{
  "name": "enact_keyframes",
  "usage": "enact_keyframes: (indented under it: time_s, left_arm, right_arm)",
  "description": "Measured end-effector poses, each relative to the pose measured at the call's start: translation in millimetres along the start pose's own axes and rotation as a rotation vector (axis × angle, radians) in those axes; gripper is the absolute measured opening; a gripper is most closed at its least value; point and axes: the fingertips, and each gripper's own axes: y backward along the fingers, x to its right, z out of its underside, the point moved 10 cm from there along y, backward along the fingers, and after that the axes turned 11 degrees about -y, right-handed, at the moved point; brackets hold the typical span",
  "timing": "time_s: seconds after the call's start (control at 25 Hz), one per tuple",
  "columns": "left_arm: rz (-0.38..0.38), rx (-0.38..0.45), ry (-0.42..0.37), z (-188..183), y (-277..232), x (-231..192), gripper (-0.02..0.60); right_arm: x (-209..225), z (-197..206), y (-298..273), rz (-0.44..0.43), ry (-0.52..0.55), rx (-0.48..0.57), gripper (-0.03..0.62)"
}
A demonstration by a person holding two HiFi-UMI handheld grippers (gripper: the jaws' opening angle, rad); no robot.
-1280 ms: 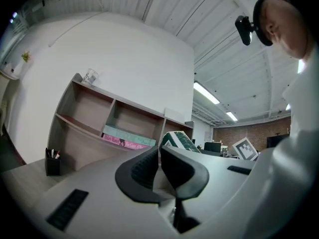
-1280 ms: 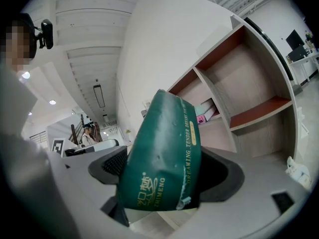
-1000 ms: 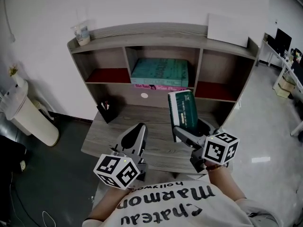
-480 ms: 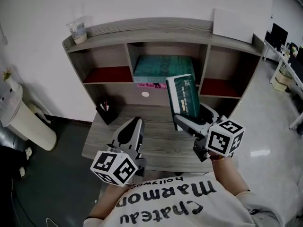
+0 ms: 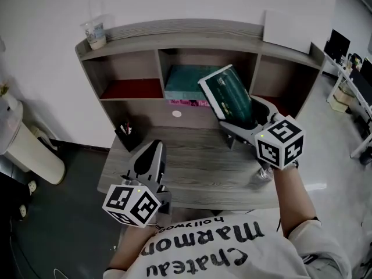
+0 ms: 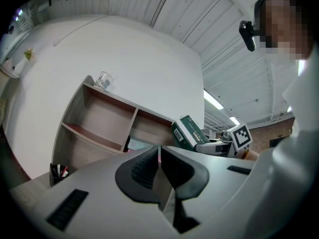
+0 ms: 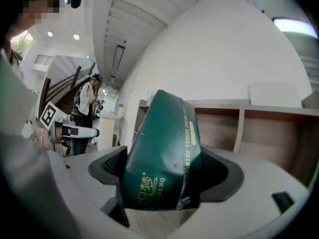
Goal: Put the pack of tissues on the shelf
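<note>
pack sits clamped between the jaws of the right gripper, raised above the desk and tilted, upper end leaning left. in the head view it overlaps the middle compartment of the shelf and the divider to that compartment's right; contact with the shelf cannot be told. right gripper view: both pads press the green pack's sides, wrapper dented. left gripper hovers low over the desk's left part, jaws closed together, nothing between them. teal box lies in the middle compartment. cup stands on the shelf top, left end. pen holder stands at the desk's left rear.
</note>
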Motion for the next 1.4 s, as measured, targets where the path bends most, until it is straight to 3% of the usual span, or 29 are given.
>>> enact_keyframes:
  time_s: [0.16, 0.36, 0.52, 0.92, 1.4]
  left_arm:
    - [-0.009, -0.027, 0.013, 5.9, 5.0, -7.8, 0.029]
    - [0.064, -0.107, 0.006, 5.3, 8.6, -24.2, 0.029]
    - [0.031, -0.119, 0.026, 7.4, 19.2, -38.5, 0.029]
    - [0.009, -0.116, 0.039, 15.4, 26.2, -48.8, 0.029]
    - [-0.009, -0.112, 0.065, 19.7, 26.8, -60.4, 0.029]
  right_arm:
    - [11.2, -12.1, -13.1, 0.012, 0.094, -0.078, 0.443]
    - [20.8, -31.5, -34.0, 0.037, 0.291, -0.187, 0.443]
    - [27.8, -37.2, -54.9, 0.093, 0.433, -0.274, 0.443]
    - [32.2, -49.6, -89.3, 0.075, 0.453, -0.357, 0.453]
    - [39.4, -58.0, -115.4, 0.090, 0.409, -0.299, 0.453]
